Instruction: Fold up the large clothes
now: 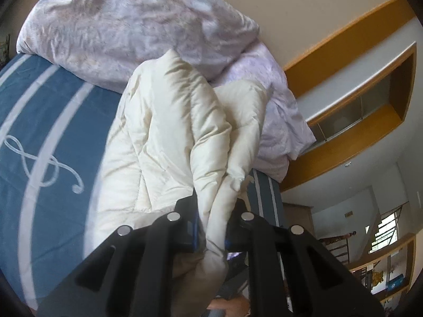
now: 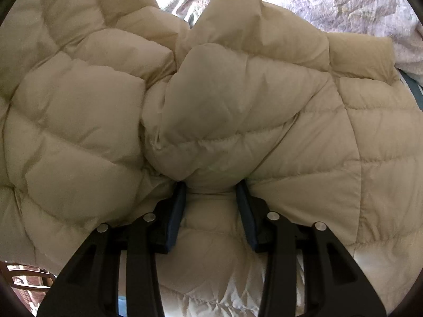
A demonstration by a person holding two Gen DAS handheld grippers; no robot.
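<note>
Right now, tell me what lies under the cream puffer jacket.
The cream puffer jacket lies on a blue bedsheet with white stripes and a treble clef. Its far end leans against the lilac duvet. Whatever sits directly beneath its bulk is covered.

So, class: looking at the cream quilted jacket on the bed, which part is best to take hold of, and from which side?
Grip a bunched ridge of the cream quilted jacket, coming down from above onto the fold. The padding is thick and puffy, so flat panels offer nothing to pinch, while raised folds fit between the pads. Both grippers do this: the right gripper straddles a puffed fold, and the left gripper clamps a narrow one.
</note>
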